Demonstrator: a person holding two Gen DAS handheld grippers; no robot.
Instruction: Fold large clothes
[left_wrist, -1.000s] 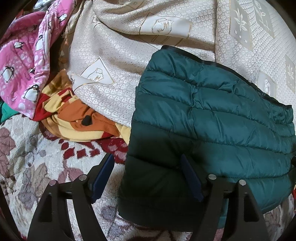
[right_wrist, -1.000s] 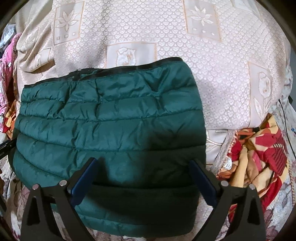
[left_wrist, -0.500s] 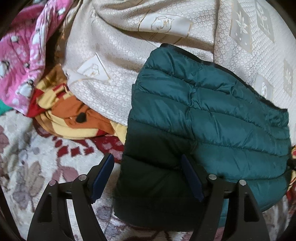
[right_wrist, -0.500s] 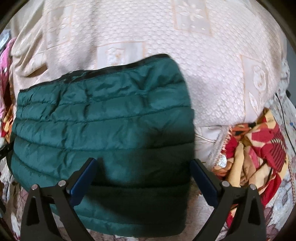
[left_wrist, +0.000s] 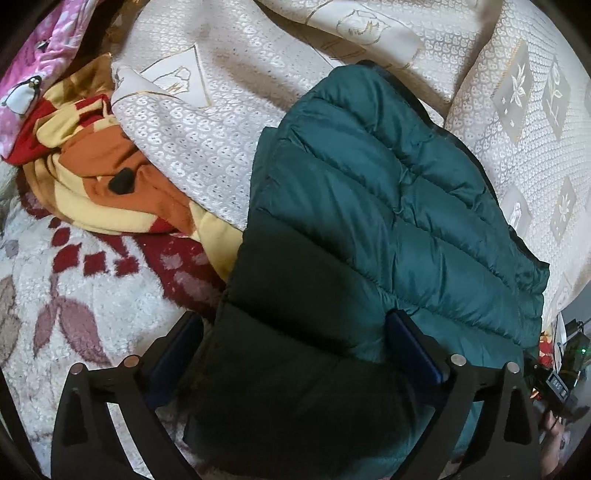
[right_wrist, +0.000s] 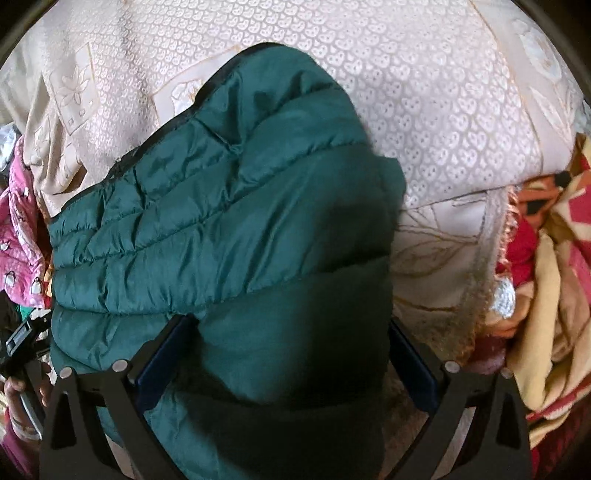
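Straddling the near edge of the folded green puffer jacket (left_wrist: 388, 221), my left hand-held gripper (left_wrist: 295, 347) has just been opening and stands wide, gripping nothing; my right hand-held gripper (right_wrist: 288, 350) gapes likewise. Beyond, the jacket rests on the cream bedspread (right_wrist: 443, 110); slippery padding may spring unfolded if I pinch one layer.

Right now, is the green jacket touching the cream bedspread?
Touching. The right wrist view shows the green jacket lying directly on the cream bedspread.

Both tools dropped closer over the green jacket (left_wrist: 388, 206); left tool (left_wrist: 295, 347) widened.
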